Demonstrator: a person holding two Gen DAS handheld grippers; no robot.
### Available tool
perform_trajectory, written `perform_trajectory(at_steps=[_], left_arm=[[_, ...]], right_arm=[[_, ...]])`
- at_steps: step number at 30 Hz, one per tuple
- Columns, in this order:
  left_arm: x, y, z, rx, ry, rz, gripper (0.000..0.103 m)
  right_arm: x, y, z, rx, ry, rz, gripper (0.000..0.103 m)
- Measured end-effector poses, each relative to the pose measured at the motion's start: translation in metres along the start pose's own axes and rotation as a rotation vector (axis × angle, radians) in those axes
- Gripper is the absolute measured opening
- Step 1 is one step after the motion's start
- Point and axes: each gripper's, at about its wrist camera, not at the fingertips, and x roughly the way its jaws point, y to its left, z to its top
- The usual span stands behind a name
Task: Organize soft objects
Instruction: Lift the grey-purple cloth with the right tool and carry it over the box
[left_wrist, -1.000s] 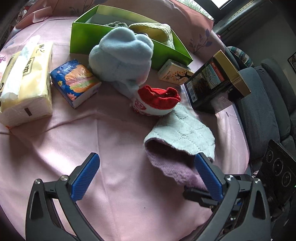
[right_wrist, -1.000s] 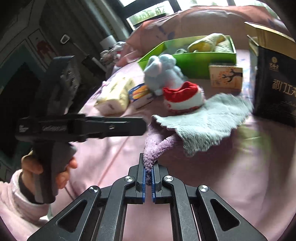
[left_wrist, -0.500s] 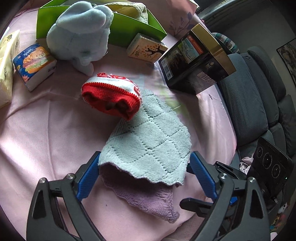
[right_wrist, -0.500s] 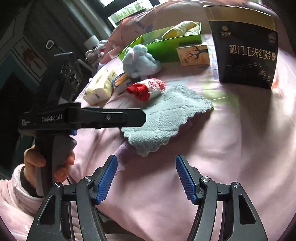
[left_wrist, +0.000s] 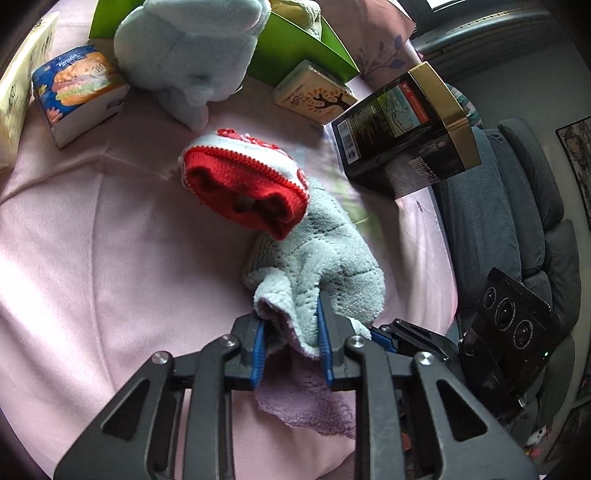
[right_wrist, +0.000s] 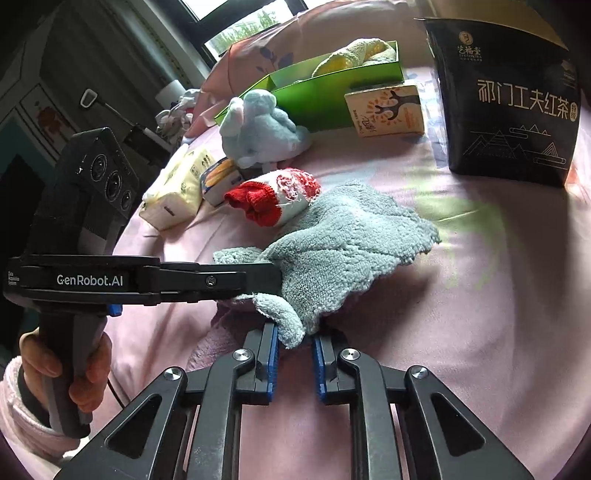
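A grey-blue towel (left_wrist: 332, 258) with a purple underside lies bunched on the pink sheet (left_wrist: 92, 258). My left gripper (left_wrist: 290, 314) has its jaws closing, and the pads pinch a fold of the towel's near edge. My right gripper (right_wrist: 294, 332) is also closing, with the towel's (right_wrist: 351, 240) near corner caught between its fingertips. The left gripper (right_wrist: 273, 273) reaches in from the left in the right wrist view. A red and white knit hat (left_wrist: 243, 181) rests on the towel's far end. Behind it sit a pale blue plush (left_wrist: 192, 48) and a green box (right_wrist: 332, 92) holding a yellow cloth (right_wrist: 351, 53).
A blue tissue pack (left_wrist: 77, 92) and a yellow one (right_wrist: 173, 188) lie at the left. A small tree-printed box (left_wrist: 314, 96) and a tall black tea box (left_wrist: 406, 136) stand at the right. A grey sofa (left_wrist: 498, 221) lies beyond the table's right edge.
Both grippers went from wide open to nearly closed around the towel's near edge. The flat towel is now bunched up between the left pads. Both hands sank toward it.
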Motion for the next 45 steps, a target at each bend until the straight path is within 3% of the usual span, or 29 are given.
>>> perform_trajectory(at_steps=[4,11,22,34,45], left_arm=[[-0.013,-0.005,-0.006,0.012,-0.033,-0.012,0.014],[-0.063,-0.026,-0.012,0.078,-0.144,-0.002,0.013],[-0.146,-0.044,-0.011,0.137,-0.343,0.091,0.014],[-0.179,-0.08,0.043,0.253,-0.418,0.139,0.014],[-0.158,-0.085,0.113,0.265,-0.394,0.103,0.014]], right_arm=[[-0.009,0.017,0.001,-0.054,-0.019,-0.009,0.013],[-0.038,0.055,0.014,-0.151,-0.085,-0.005,0.013],[-0.061,0.125,0.052,-0.33,-0.166,0.039,0.013],[-0.081,0.142,0.105,-0.387,-0.281,0.019,0.013],[-0.066,0.117,0.155,-0.365,-0.314,-0.043,0.013]])
